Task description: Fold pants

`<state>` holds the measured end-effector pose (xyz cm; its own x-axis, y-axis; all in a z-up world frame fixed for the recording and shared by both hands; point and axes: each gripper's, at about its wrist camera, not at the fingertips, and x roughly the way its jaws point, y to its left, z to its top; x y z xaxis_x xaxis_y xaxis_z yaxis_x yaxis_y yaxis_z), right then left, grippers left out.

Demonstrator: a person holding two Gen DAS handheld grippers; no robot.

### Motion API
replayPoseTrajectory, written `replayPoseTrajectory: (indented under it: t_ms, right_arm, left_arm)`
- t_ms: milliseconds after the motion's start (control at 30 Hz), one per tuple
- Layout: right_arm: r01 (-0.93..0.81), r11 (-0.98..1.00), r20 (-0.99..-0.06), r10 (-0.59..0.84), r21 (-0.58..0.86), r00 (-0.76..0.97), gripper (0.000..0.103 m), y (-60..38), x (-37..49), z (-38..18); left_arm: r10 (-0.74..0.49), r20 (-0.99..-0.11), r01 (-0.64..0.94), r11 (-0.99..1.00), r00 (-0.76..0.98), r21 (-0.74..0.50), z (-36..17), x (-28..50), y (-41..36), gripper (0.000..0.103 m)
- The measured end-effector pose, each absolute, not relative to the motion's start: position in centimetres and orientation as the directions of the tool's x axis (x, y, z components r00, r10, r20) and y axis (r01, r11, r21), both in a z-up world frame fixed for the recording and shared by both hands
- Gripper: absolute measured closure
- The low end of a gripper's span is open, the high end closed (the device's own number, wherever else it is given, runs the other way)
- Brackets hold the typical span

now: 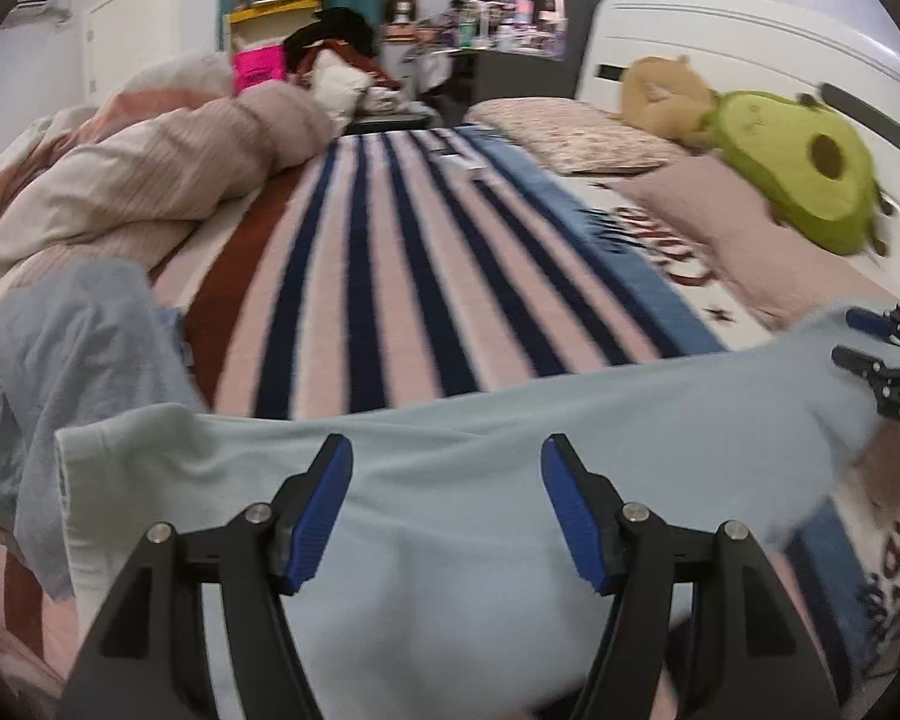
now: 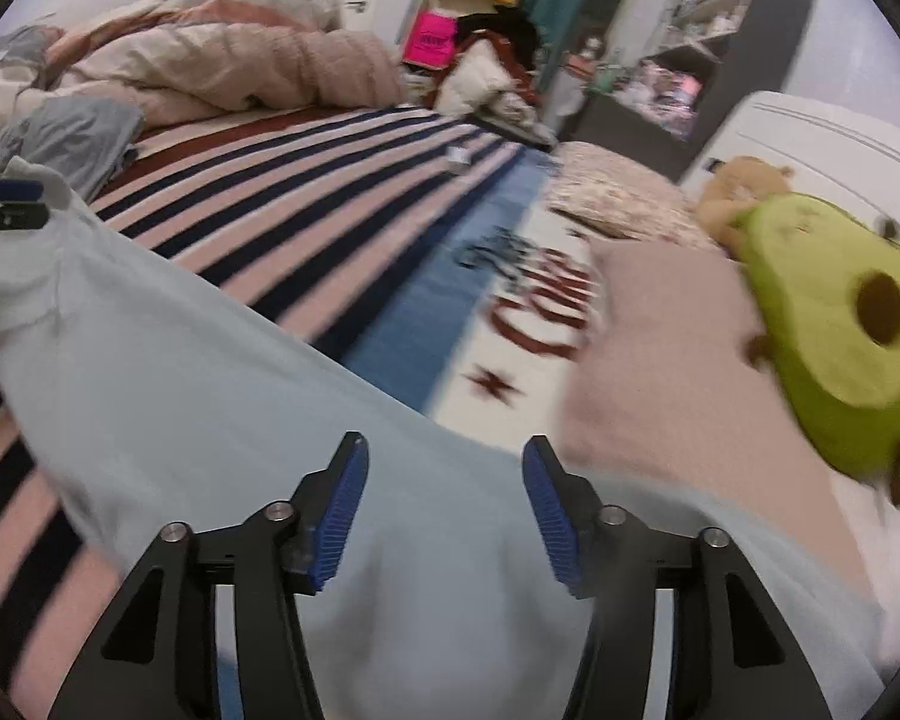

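Lying flat on the striped bed (image 1: 390, 276), pale blue pants (image 1: 450, 480), left gripper (image 1: 447, 510) and right gripper (image 2: 444, 510) held wide above, nothing gripped.

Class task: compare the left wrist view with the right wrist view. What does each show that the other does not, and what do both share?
Only the left wrist view shows the wall air conditioner. Only the right wrist view shows the red star printed on the bedding. Both share the pale blue pants lying beneath open grippers, the left gripper and the right gripper, plus the striped blanket and avocado plush.
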<state>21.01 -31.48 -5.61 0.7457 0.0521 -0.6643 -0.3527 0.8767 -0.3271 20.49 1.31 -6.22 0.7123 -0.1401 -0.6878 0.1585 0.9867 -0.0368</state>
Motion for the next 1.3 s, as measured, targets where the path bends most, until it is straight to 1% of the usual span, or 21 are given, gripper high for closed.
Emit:
replayPoseTrajectory:
  t_ms: [133, 233, 300, 400, 467, 533, 567, 633, 667, 733, 800, 867, 1033, 1200, 1300]
  right_arm:
    - [-0.285, 0.903, -0.641, 0.015, -0.321, 0.768, 0.052, -36.6, 16.8, -3.3]
    - [-0.225, 0.906, -0.610, -0.045, -0.359, 0.791, 0.052, -40.2, 13.8, -2.4]
    - [-0.196, 0.901, -0.600, -0.084, -0.386, 0.795, 0.052, -42.2, 12.2, -2.5]
    - [-0.159, 0.895, -0.600, -0.140, -0.418, 0.788, 0.052, -45.1, 11.0, -3.3]
    - [-0.129, 0.875, -0.588, -0.198, -0.466, 0.784, 0.052, -46.5, 10.7, -4.2]
    - [-0.063, 0.811, -0.523, -0.313, -0.581, 0.793, 0.052, -47.0, 10.5, -5.4]
    - [-0.042, 0.778, -0.485, -0.348, -0.627, 0.802, 0.052, -47.1, 10.3, -5.9]
    - [-0.028, 0.774, -0.466, -0.351, -0.632, 0.812, 0.055, -47.6, 10.1, -6.2]
    - [-0.003, 0.790, -0.456, -0.352, -0.614, 0.818, 0.073, -48.0, 10.1, -5.9]
    - [0.049, 0.797, -0.424, -0.372, -0.603, 0.825, 0.103, -48.8, 10.2, -5.3]
    - [0.101, 0.782, -0.358, -0.390, -0.615, 0.848, 0.103, -49.3, 10.3, -4.5]
    - [0.122, 0.781, -0.326, -0.391, -0.613, 0.861, 0.103, -49.6, 11.1, -3.8]
    - [0.121, 0.828, -0.343, -0.354, -0.547, 0.870, 0.103, -50.8, 13.6, -1.0]
    - [0.071, 0.861, -0.431, -0.321, -0.503, 0.843, 0.103, -51.7, 17.1, -0.5]
    - [0.087, 0.903, -0.475, -0.302, -0.421, 0.827, 0.102, -53.3, 19.2, 0.0]
  left_arm:
    - [-0.152, -0.693, 0.186, 0.982, 0.705, -0.026, -5.5, 18.8, -1.7, 0.041]
    - [-0.165, -0.698, 0.188, 0.981, 0.697, -0.044, -5.1, 18.0, -3.5, 0.041]
    - [-0.178, -0.700, 0.191, 0.980, 0.691, -0.060, -5.0, 17.7, -4.5, 0.041]
    - [-0.167, -0.706, 0.188, 0.981, 0.688, -0.049, -4.8, 17.4, -5.9, 0.041]
    - [-0.162, -0.713, 0.188, 0.981, 0.682, -0.044, -4.8, 17.5, -6.5, 0.041]
    - [-0.156, -0.719, 0.189, 0.981, 0.677, -0.035, -4.8, 17.6, -7.0, 0.041]
    - [-0.151, -0.721, 0.191, 0.981, 0.676, -0.026, -4.8, 17.6, -7.4, 0.041]
    - [-0.147, -0.724, 0.196, 0.980, 0.674, -0.017, -4.9, 17.6, -7.7, 0.041]
    - [-0.147, -0.726, 0.198, 0.980, 0.672, -0.015, -5.0, 17.7, -7.8, 0.041]
    - [-0.149, -0.729, 0.203, 0.979, 0.669, -0.014, -5.0, 17.9, -8.0, 0.041]
    - [-0.145, -0.728, 0.201, 0.979, 0.670, -0.010, -5.0, 18.2, -8.2, 0.041]
    - [-0.144, -0.727, 0.200, 0.980, 0.671, -0.010, -5.0, 18.7, -8.2, 0.041]
    - [-0.155, -0.724, 0.204, 0.979, 0.672, -0.020, -5.1, 19.7, -8.3, 0.041]
    - [-0.166, -0.733, 0.209, 0.977, 0.660, -0.033, -5.9, 21.0, -8.3, 0.041]
    - [-0.170, -0.741, 0.209, 0.977, 0.650, -0.040, -6.6, 21.6, -8.5, 0.041]
